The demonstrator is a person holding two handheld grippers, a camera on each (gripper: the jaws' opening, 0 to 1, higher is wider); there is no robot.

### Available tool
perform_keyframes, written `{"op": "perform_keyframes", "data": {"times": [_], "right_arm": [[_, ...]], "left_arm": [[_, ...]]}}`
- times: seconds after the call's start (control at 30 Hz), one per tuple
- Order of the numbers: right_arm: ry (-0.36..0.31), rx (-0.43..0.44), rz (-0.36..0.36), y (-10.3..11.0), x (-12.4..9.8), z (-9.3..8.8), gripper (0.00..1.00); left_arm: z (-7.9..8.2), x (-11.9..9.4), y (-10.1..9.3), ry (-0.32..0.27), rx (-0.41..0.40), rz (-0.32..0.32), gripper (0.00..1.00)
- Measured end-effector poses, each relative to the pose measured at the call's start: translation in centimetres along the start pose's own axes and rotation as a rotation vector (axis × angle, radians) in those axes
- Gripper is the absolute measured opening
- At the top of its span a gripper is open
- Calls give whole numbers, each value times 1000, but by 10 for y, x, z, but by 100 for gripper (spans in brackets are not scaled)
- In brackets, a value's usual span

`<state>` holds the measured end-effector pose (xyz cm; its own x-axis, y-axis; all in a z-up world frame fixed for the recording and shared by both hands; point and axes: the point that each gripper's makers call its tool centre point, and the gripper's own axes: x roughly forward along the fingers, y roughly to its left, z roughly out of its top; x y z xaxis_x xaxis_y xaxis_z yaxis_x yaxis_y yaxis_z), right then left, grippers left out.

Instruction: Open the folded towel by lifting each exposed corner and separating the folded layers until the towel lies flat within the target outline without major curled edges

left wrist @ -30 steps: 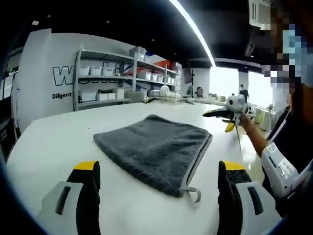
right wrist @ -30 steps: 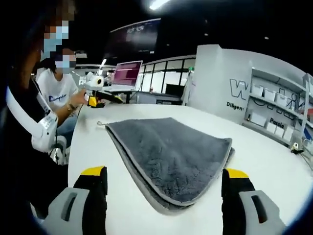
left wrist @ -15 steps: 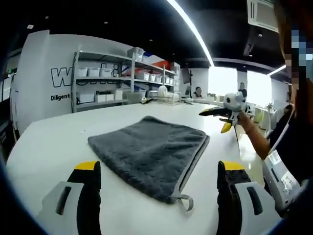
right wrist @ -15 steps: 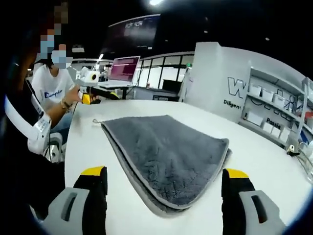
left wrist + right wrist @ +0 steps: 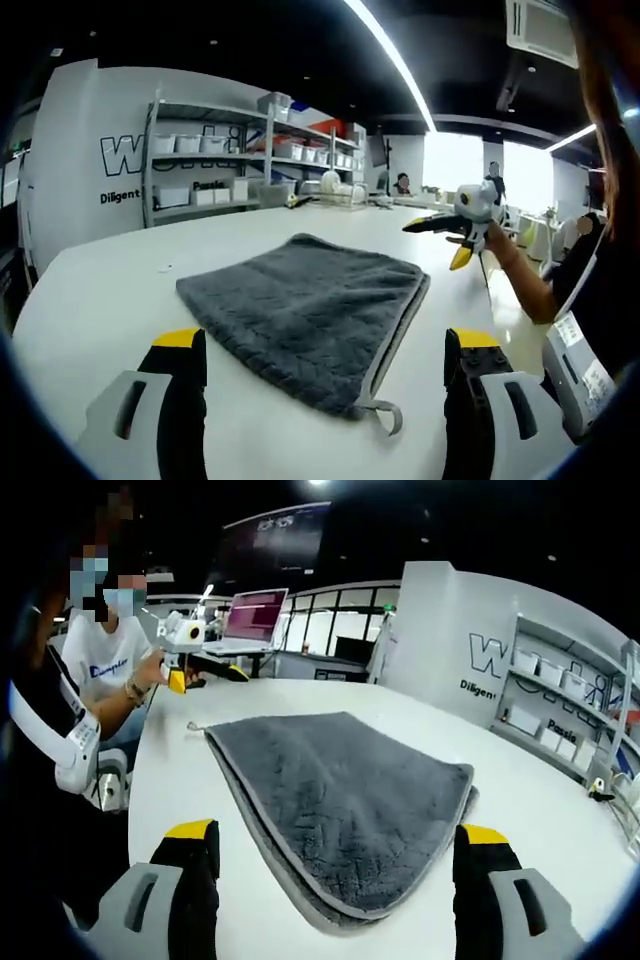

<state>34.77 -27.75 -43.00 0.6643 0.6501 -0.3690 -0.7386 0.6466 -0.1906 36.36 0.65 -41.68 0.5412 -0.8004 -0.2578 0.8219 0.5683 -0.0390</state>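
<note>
A folded grey towel lies on the white table, its hanging loop at the near corner. My left gripper hovers just short of that corner, open, with nothing between its yellow-tipped fingers. In the right gripper view the same towel shows its stacked layers along the near edge, with the loop at the far left corner. My right gripper is open and holds nothing, close to the towel's near edge. Each view also catches the other gripper held in a hand: the right gripper and the left gripper.
Metal shelves with white bins stand behind the table. A laptop sits on a desk beyond the table's far end, and a seated person in a white shirt is beside it. The table's edge runs along the person's side.
Both views have shifted slightly with the hands. The towel lies as before, and both grippers stay open.
</note>
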Motion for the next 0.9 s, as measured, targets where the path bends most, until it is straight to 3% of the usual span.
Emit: {"op": "perform_keyframes", "data": {"times": [0.43, 0.6, 0.9], "right_arm": [[4, 29, -36, -4, -4, -5, 99], [20, 31, -70, -7, -13, -11, 99], [45, 53, -94, -7, -30, -21, 99]], "left_arm": [[18, 38, -19, 12, 36, -49, 97], [26, 59, -36, 23, 75, -85, 97], [26, 95, -68, 52, 105, -156, 95]]}}
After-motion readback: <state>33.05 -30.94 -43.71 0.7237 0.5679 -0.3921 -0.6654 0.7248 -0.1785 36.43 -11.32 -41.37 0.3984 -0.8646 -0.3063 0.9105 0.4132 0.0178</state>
